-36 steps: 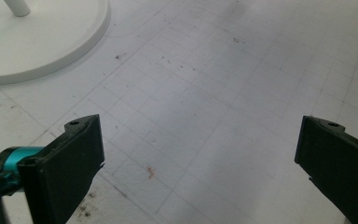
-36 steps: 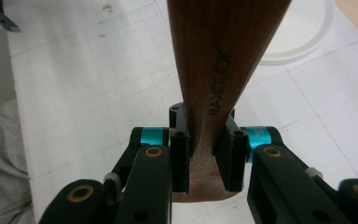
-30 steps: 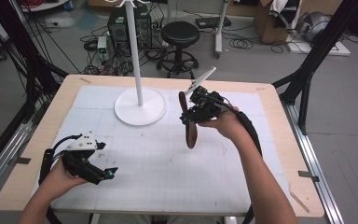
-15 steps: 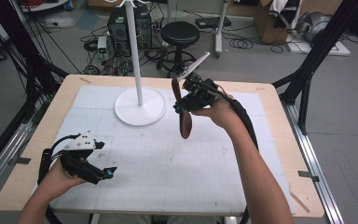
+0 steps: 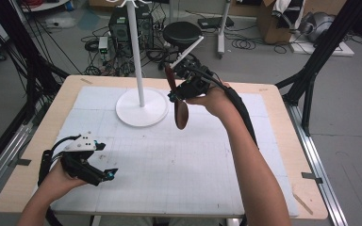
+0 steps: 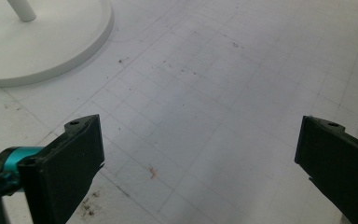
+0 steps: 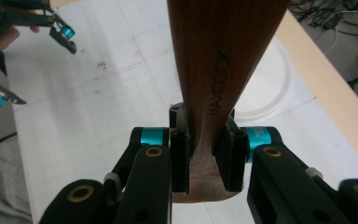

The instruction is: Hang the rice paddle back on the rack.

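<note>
One white stand (image 5: pixel 141 106) beside wooden spatula (image 5: pixel 181 113)

Left hand (image 5: pixel 59 176) sits low near the table's front-left corner, forearm coming in from the bottom edge, left gripper (image 5: pixel 104 173) pointing right with its jaws wide apart. Right arm stretches far forward, right gripper (image 5: pixel 178 94) held up high, jaws clamped tight on what it carries.

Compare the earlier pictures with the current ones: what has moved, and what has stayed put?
The right claw, clamped on the wooden spoon, has lifted it up and away towards the white stand; the spoon now hangs clear of the table. Nothing was picked up or let go. The left claw stayed open and low in the same spot, and the stand has not moved.
</note>
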Tool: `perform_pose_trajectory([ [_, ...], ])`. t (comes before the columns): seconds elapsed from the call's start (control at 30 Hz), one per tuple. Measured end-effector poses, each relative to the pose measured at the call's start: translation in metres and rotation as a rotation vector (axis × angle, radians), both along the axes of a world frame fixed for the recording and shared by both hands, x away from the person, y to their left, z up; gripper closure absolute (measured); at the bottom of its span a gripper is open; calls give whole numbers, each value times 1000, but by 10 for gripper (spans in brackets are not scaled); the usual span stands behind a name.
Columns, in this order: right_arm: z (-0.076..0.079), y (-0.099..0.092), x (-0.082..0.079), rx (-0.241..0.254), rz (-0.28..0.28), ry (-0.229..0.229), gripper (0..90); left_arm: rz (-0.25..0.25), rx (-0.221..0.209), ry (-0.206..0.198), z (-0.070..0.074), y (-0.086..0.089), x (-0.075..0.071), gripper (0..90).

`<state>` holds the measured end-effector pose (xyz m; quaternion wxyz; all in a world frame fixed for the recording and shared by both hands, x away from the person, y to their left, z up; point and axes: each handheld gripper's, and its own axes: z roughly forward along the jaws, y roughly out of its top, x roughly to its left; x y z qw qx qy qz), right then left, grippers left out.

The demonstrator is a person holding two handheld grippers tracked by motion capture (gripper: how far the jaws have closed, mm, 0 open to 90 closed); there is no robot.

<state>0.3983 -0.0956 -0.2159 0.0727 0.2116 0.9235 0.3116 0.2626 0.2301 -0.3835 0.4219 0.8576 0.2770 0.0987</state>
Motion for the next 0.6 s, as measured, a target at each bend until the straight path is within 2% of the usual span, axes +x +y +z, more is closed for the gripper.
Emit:
perform_pose_trajectory([
  [0.43, 21, 18, 8, -3, -13, -27, 782, -8, -9, -6, 1, 1, 0, 18],
  [0.6, 27, 22, 13, 6, -26, -24, 783, -14, -11, -3, 1, 1, 0, 18],
])
